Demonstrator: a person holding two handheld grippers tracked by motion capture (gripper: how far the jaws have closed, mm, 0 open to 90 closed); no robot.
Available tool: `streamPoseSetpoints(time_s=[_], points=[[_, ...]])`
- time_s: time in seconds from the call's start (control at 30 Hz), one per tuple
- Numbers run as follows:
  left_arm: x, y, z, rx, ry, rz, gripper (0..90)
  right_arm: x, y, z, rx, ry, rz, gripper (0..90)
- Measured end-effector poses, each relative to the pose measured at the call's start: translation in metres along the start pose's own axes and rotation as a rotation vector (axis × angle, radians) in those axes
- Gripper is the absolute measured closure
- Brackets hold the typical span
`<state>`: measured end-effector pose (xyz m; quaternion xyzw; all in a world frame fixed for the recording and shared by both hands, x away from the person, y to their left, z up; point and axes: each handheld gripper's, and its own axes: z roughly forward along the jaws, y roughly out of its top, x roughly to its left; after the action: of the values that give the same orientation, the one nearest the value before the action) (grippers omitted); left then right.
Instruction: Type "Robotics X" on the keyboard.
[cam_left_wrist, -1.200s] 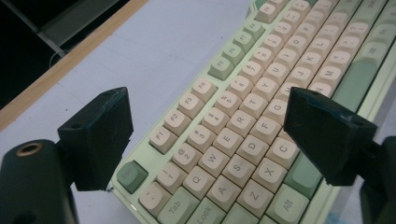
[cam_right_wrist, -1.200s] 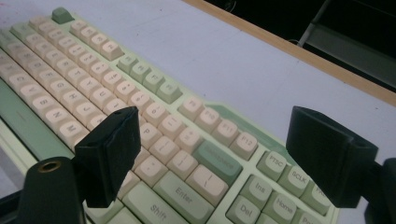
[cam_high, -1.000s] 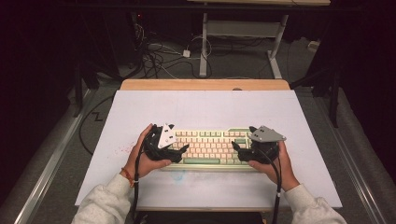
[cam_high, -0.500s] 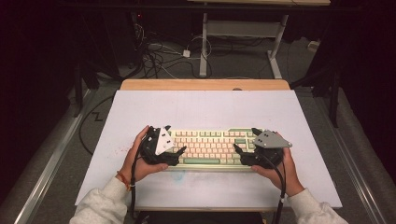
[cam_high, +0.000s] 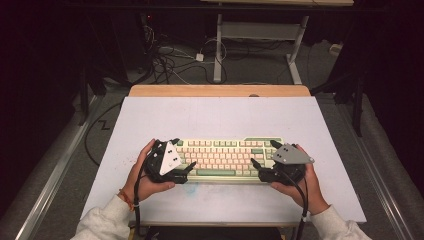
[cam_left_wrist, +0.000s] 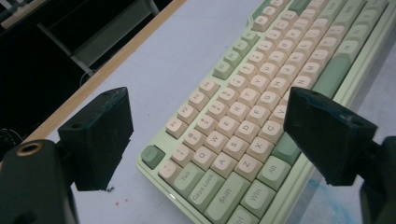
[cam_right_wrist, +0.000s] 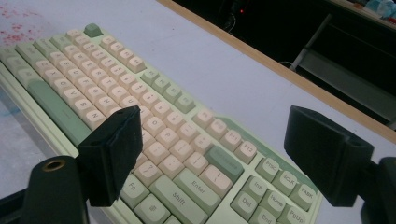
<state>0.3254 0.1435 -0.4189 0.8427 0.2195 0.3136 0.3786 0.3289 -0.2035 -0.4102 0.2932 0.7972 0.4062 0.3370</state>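
Both grippers bracket one object, the left gripper at the keyboard's nine o'clock end and the right gripper at its three o'clock end. Each has its jaws spread wide with nothing pinched between them: in the left gripper view the gripper frames the Tab and Caps Lock corner of the keyboard, and in the right gripper view the gripper frames the Enter and Shift corner of the keyboard.

Largest in the scene is the table, a pale sheet with a wooden strip along its twelve o'clock edge. On it, toward six o'clock and roughly centred from side to side, the keyboard lies flat with keycaps up. Its long axis runs from nine to three o'clock, parallel to the near edge of the table. The function row faces twelve o'clock and the green space bar faces six o'clock, so the legends read upright to the person.

I judge the step in hand to be the approach to a two-ended grasp, with contact not yet made as far as I can tell. The next move would call for each gripper to settle over its end of the case and close on the edge rather than on the keys, evenly on both sides so the board stays level.

Smallest are faint red specks on the sheet near the keyboard's left corner.
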Motion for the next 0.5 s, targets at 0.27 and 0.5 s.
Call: streamPoseSetpoints(time_s=[0.27,0.5], points=[[-0.005,-0.004,-0.005,-0.004,0.001,0.017,14.8,0.0,-0.001,-0.006,0.004,-0.008,-0.01,19.5],[-0.007,-0.01,-0.011,0.004,0.006,0.029,14.8,-0.002,-0.005,-0.013,0.01,-0.024,-0.018,19.5]])
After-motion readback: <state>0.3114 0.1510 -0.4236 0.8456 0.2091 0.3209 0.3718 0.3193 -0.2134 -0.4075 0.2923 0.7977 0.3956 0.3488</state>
